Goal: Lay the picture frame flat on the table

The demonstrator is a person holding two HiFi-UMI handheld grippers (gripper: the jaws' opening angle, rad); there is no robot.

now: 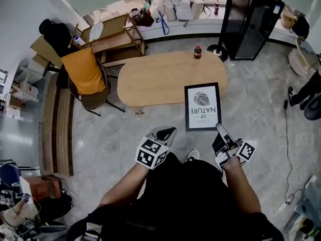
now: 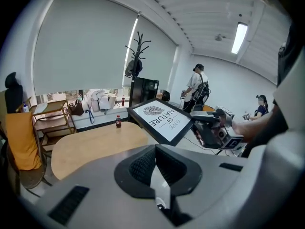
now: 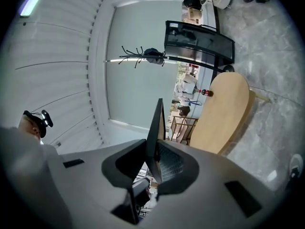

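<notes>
Grey floor (image 1: 125, 134) under black-edged picture frame (image 1: 202, 107)

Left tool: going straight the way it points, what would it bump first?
Probably the picture frame held by the right tool; depth is unclear, so it might pass under to the wooden table.

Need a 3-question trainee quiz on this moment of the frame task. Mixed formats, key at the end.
1. True or false: the picture frame already lies flat on the wooden table.
2. Which tongs grip the frame's edge? A) left B) right C) both
3. Short answer: what stands on the far end of the table?

Key:
1. False. It is held tilted in the air, off the tabletop.
2. B. The right tongs are closed on its edge.
3. A bottle with a red cap.
</notes>
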